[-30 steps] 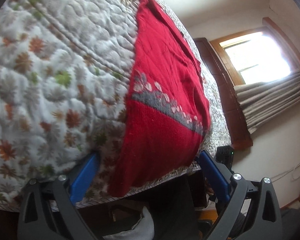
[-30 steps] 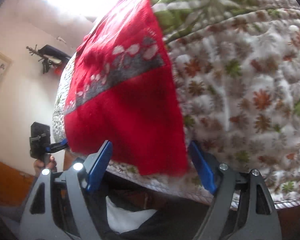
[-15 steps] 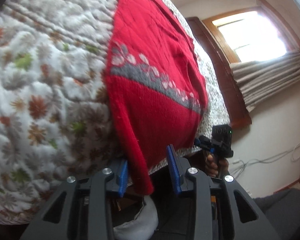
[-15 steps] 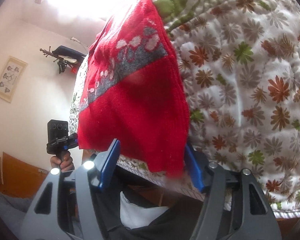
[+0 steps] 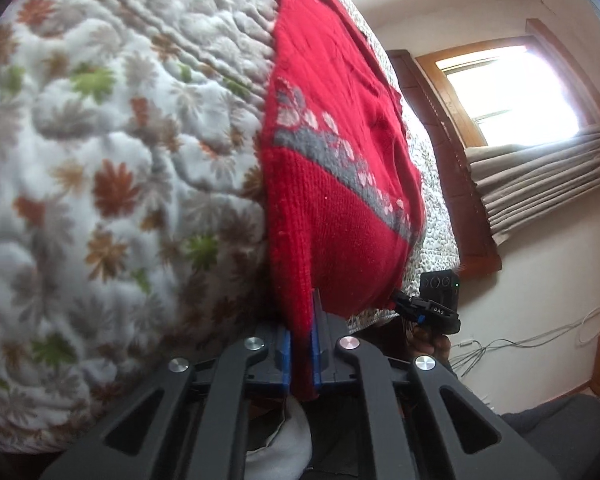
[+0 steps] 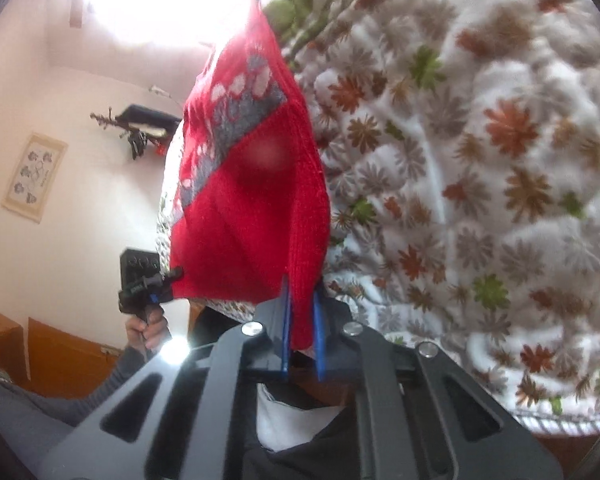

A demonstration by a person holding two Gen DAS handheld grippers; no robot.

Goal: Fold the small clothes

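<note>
Jaws of both grippers, left (image 5: 301, 332) and right (image 6: 302, 312), clench the red sweater's (image 5: 340, 168) hem corners.

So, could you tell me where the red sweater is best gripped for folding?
At the two bottom hem corners, from the bed's near edge: the red sweater lies flat on the quilt, hem overhanging. The left gripper and right gripper each pinch one.

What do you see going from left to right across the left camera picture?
Flowery quilt → red sweater → dark wooden headboard → bright window with beige curtains.
</note>
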